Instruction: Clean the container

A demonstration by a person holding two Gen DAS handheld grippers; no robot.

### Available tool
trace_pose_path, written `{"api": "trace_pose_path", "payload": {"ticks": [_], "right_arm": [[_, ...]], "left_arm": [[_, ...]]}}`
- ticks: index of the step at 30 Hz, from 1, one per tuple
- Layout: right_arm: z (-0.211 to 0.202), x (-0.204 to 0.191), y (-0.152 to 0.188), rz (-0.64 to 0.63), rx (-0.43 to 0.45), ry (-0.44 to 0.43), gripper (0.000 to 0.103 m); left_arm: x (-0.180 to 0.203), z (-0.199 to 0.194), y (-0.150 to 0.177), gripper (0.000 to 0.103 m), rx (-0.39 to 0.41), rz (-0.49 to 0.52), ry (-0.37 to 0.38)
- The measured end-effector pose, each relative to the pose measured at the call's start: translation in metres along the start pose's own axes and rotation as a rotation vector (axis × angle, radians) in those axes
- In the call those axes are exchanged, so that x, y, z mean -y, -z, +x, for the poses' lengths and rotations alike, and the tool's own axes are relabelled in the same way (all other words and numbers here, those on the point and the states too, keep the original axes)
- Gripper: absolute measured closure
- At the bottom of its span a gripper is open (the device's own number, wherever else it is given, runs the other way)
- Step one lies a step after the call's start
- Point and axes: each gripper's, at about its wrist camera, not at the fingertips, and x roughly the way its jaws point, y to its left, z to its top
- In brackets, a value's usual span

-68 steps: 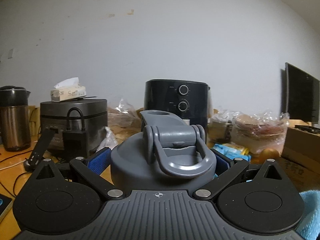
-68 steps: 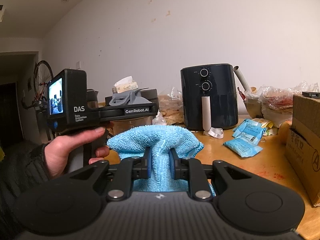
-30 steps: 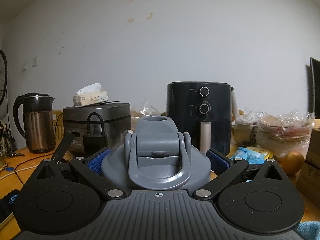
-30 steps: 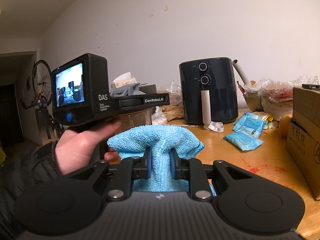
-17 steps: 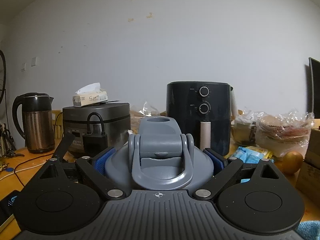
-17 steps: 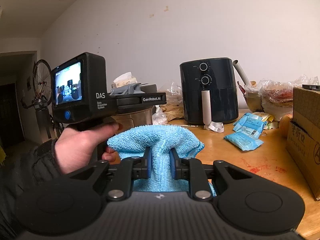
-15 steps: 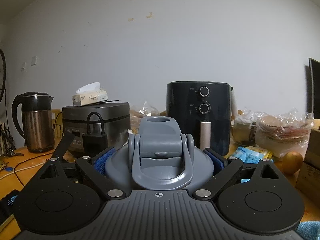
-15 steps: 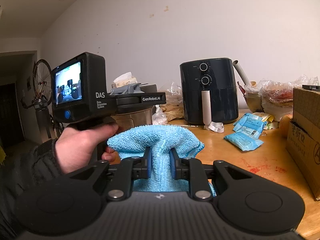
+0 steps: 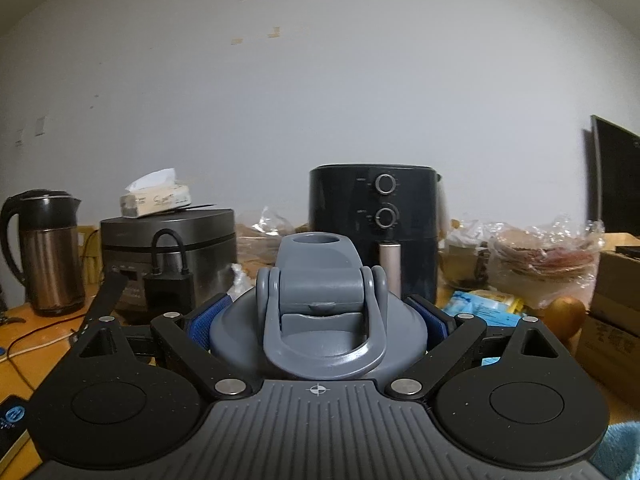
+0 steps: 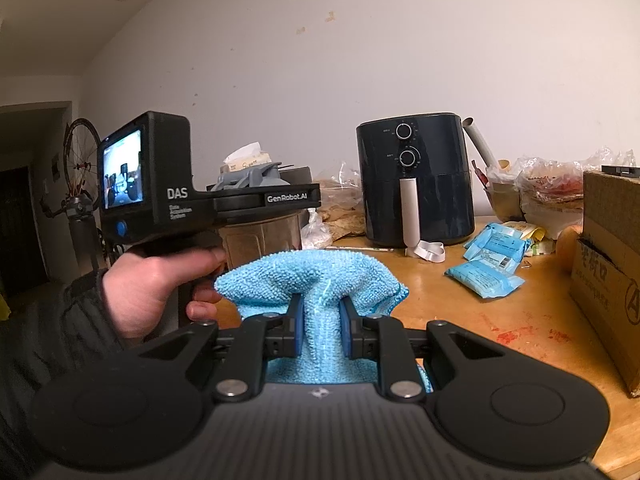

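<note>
In the left wrist view my left gripper [image 9: 320,316] is shut on the container's grey lid [image 9: 320,312], with a blue pad against each side. The lid has a flip spout and a carry loop folded toward the camera. The right wrist view shows the same left gripper [image 10: 280,200] from the side, held level by a hand [image 10: 160,284]. The lid [image 10: 248,178] sits on top and the container's cloudy body [image 10: 260,236] hangs below. My right gripper [image 10: 322,320] is shut on a bunched blue cloth [image 10: 316,276], just in front of and below the container.
On the wooden table [image 10: 500,320] stand a black air fryer [image 10: 416,184], a rice cooker [image 9: 168,240] with a tissue box on it, and a kettle [image 9: 48,252]. Blue packets [image 10: 486,276], bagged food [image 9: 540,256] and a cardboard box [image 10: 612,268] lie to the right.
The left gripper with the container has swung a little, so the background has slid left in its view. The right gripper and cloth have not moved.
</note>
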Motion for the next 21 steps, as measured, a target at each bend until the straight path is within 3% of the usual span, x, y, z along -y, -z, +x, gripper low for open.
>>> {"api": "trace_pose_path", "payload": {"ticks": [21], "right_arm": [[0.005, -0.002, 0.001, -0.002, -0.017, 0.002, 0.087]], "left_arm": [[-0.019, 0.004, 0.004, 0.009, 0.025, 0.009, 0.16]]}}
